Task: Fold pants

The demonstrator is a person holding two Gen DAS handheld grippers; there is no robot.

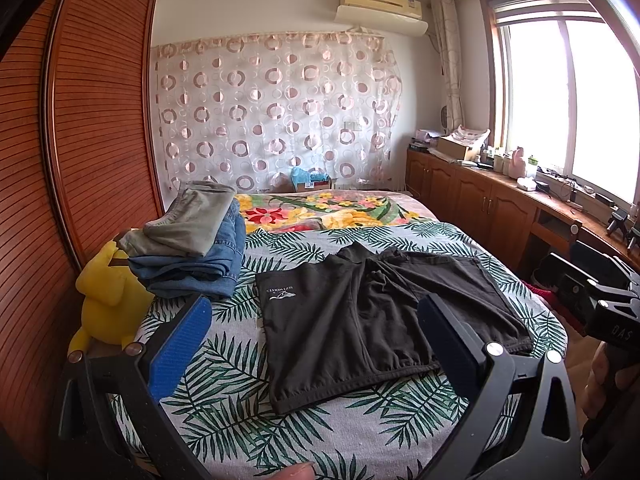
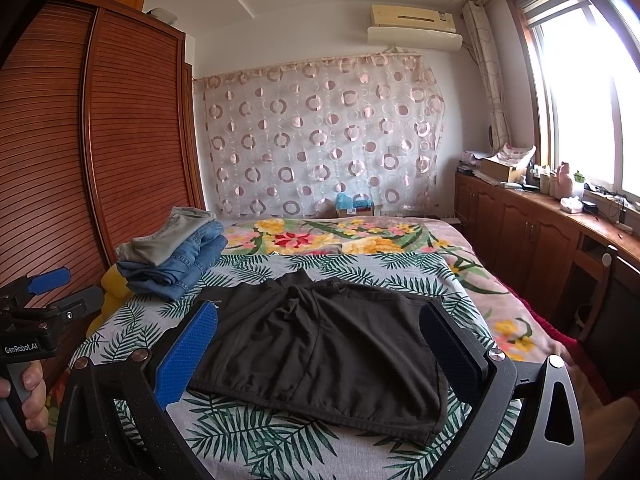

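Black pants (image 1: 372,320) (image 2: 320,356) lie folded into a flat, wide shape on the leaf-print bed cover (image 1: 248,408) (image 2: 256,432). A small white logo shows on their left part. My left gripper (image 1: 316,320) hovers above them, open, with nothing between its blue pads. The right gripper (image 2: 320,324) is also open and empty, held over the near side of the pants. In the left wrist view the right gripper (image 1: 608,292) appears at the right edge. In the right wrist view the left gripper (image 2: 60,284) shows at the left, gripped by a hand (image 2: 32,396).
A stack of folded jeans and grey pants (image 1: 192,244) (image 2: 176,252) sits at the bed's left, by a yellow plush toy (image 1: 108,296). A slatted wooden wardrobe (image 1: 80,120) stands left of the bed. Wooden cabinets (image 1: 480,196) with clutter run under the window on the right.
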